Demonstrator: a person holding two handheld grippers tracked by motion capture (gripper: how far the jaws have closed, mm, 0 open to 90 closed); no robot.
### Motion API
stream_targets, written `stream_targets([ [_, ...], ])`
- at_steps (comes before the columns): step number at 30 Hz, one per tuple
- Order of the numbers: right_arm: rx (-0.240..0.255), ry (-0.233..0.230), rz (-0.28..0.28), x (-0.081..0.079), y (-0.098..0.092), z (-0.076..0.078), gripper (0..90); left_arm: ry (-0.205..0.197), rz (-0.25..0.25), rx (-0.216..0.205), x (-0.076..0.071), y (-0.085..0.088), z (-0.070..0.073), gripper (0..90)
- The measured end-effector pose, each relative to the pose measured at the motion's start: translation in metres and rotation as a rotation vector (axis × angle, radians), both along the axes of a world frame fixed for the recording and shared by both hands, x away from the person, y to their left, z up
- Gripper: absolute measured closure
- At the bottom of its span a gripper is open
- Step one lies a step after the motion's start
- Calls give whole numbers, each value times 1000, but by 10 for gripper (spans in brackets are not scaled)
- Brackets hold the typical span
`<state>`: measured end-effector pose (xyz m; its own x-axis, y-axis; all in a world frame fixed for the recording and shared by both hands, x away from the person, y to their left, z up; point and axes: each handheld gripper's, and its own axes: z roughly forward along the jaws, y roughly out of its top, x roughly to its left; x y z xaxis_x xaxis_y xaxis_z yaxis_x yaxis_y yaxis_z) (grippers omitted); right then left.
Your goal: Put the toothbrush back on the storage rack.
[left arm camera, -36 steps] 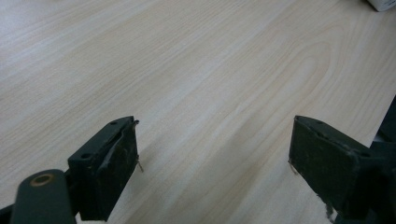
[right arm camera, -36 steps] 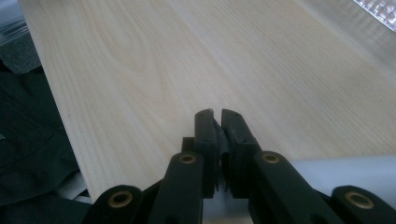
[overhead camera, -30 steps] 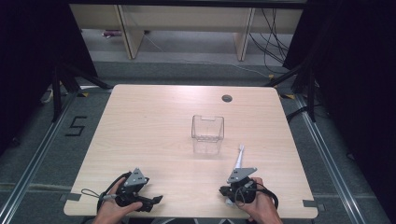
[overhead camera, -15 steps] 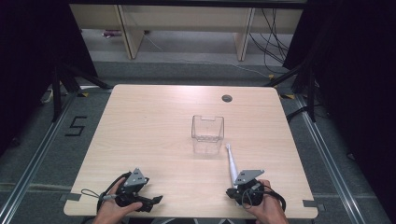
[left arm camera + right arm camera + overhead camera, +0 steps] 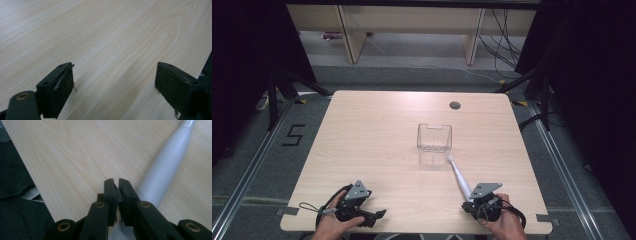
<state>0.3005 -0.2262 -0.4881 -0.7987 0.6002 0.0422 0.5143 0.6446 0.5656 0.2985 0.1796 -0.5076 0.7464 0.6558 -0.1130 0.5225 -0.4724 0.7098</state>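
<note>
Pale wood desk point(image 5: 377, 135) under me: my right tongs point(image 5: 115, 185) pinch a slim white-grey wand point(image 5: 165, 167); left tongs point(image 5: 113, 86) gape wide.

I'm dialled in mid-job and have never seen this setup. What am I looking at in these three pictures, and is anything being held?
No robot arm here: a person holds a hand-held left gripper and right gripper. The high view looks down on the wooden table. Each of the other two pictures comes from a camera riding on one gripper, looking along its black jaws. A clear plastic container stands mid-table. The left jaws are wide open with nothing between them. The right jaws are closed, apparently gripping the near end of a white rod that points toward the container.
</note>
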Motion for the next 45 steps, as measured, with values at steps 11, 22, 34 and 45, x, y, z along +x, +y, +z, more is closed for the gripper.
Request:
stream_targets([
  [11,7,-25,-58,-1,-24,3,849,1,0,0,0,0,0,149],
  [22,12,-15,-118,-2,-41,4,848,3,2,-4,1,0,-1,149],
  [34,-7,-8,-121,-4,-50,7,848,-1,0,11,1,0,-1,149],
  [45,14,-24,-121,-6,-46,10,837,3,5,-6,1,-1,-1,149],
])
